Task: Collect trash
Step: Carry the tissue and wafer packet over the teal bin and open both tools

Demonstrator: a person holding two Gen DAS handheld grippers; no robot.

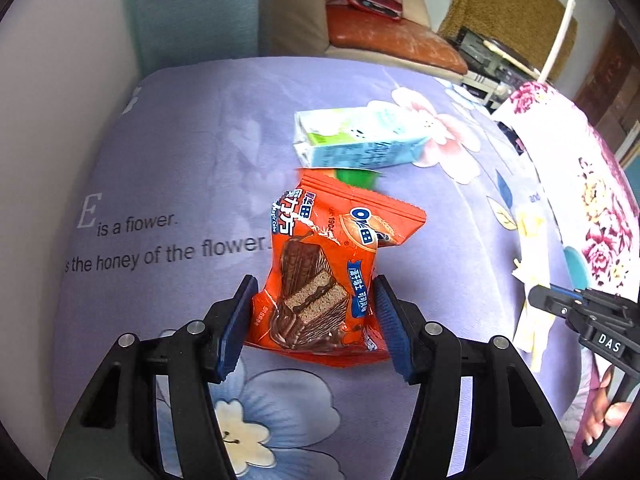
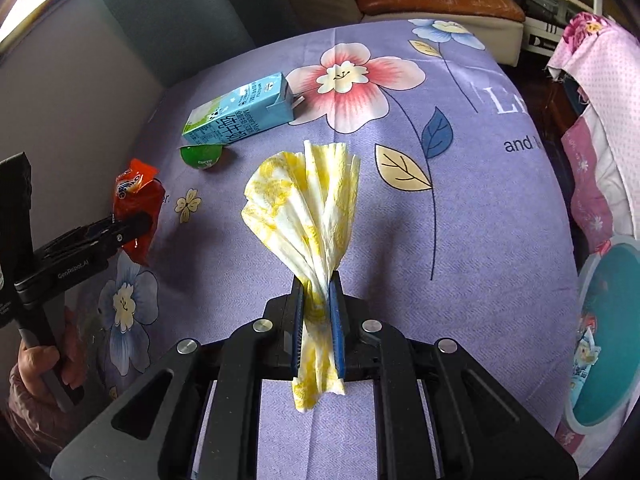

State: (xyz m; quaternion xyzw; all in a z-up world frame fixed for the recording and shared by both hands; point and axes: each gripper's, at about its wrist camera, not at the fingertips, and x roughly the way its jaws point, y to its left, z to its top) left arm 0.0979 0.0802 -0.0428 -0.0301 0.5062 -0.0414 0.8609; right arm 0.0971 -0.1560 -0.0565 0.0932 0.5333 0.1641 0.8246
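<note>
Snack wrapper (image 1: pixel 320 268): orange foil pack printed with a chocolate-coated cake, crinkled, at lower centre of the left wrist view; in the right wrist view it hangs at the left edge, lifted clear of the cloth.
Left claw (image 1: pixel 314 300): blue pads pressed on both sides of the snack wrapper, clamped on it.
Left hand (image 2: pixel 36 364): grips the handle at lower left of the right wrist view.
Green cup (image 2: pixel 201 156): small round green container just below the carton, left of centre.
Milk carton (image 2: pixel 240 110): blue, white and green, lying on its side in the upper left of the right wrist view, touching or just beside the green cup.
Tissue (image 2: pixel 304 208): white paper with yellow blotches, pleated, fanning upward at frame centre with a tail hanging below the pads.
Right claw (image 2: pixel 318 284): pads drawn together, clamped on the tissue's narrow waist.
Bench cover (image 2: pixel 460 208): lilac cloth with large printed flowers, leaves and lettering.
Bin (image 2: pixel 608 340): teal inside, pale rim, at the right edge, some wrapper inside.
Room: orange cushion (image 1: pixel 384 36) on a pale seat beyond the bench, top of frame; pink floral fabric (image 2: pixel 592 80) draped at upper right.
</note>
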